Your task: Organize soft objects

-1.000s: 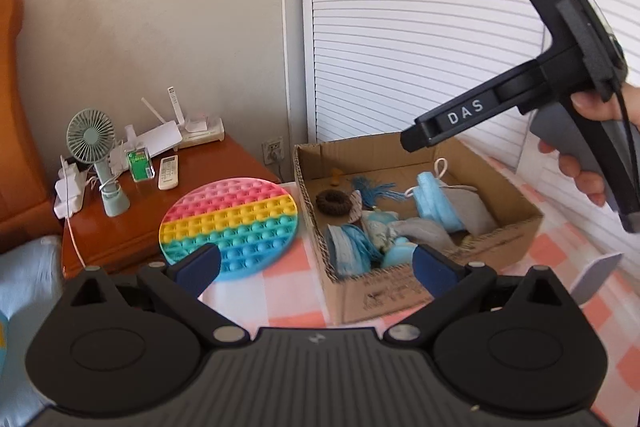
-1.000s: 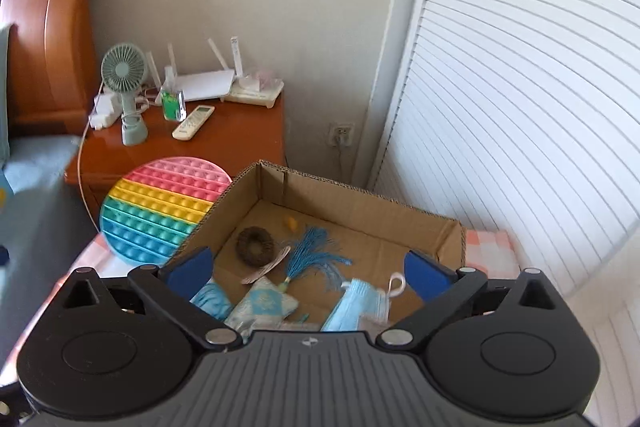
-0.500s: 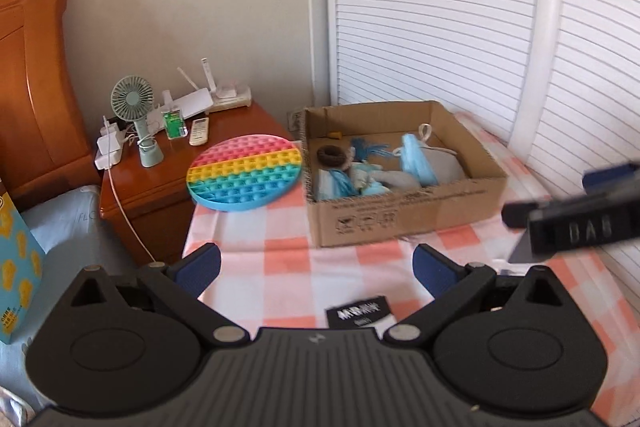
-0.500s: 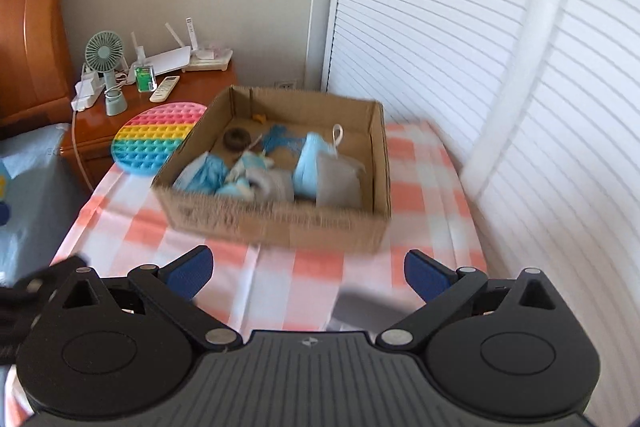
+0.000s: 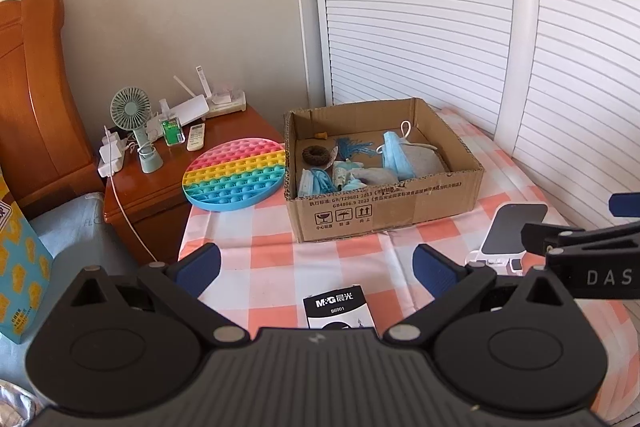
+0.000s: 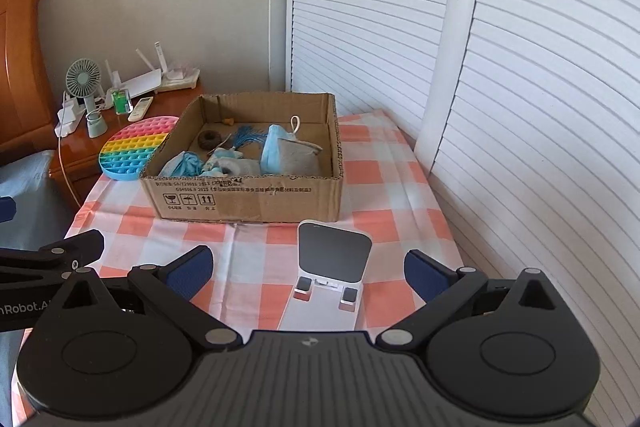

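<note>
A cardboard box (image 5: 384,211) (image 6: 248,197) stands on the checked tablecloth and holds soft things: blue face masks (image 5: 394,157) (image 6: 272,149), a grey pouch (image 5: 426,163), a brown hair tie (image 5: 316,155) (image 6: 210,139) and a blue tassel (image 5: 354,146). My left gripper (image 5: 316,265) is open and empty, well in front of the box. My right gripper (image 6: 308,267) is open and empty above the table's near edge; part of it shows at the right of the left wrist view (image 5: 580,251).
A rainbow pop-it mat (image 5: 236,174) (image 6: 134,147) lies left of the box, overhanging the wooden nightstand (image 5: 160,183). A white phone stand (image 6: 330,275) (image 5: 508,235) stands in front of the box. A black M&G box (image 5: 340,311) lies near me. Shutter doors are on the right.
Both grippers have pulled back and away from the box, which now sits farther off. The phone stand and black M&G box have come into view.
</note>
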Motion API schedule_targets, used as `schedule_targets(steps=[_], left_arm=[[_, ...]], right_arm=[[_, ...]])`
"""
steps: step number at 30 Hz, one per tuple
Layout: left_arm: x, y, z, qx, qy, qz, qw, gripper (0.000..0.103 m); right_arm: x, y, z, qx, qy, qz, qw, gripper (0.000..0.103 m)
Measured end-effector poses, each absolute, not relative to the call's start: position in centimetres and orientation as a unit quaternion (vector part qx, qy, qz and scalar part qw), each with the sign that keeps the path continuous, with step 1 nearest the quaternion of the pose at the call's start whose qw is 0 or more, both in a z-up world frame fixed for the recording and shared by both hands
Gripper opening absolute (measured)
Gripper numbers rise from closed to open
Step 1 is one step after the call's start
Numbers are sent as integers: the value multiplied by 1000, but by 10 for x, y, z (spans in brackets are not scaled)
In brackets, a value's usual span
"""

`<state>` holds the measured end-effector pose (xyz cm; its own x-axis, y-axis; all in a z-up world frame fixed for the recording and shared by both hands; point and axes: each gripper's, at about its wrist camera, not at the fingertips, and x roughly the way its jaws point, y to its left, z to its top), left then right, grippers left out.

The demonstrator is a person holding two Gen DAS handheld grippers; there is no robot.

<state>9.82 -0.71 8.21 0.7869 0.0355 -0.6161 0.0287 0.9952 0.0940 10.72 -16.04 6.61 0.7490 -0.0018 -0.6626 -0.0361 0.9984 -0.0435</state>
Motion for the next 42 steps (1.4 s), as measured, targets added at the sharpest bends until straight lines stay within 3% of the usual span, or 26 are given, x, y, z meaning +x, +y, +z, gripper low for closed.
schedule_targets(steps=[42], left_arm=[[94, -9, 78, 29, 361, 6, 932, 102]], right_arm=[[93, -167, 61, -18, 361, 1, 932, 103]])
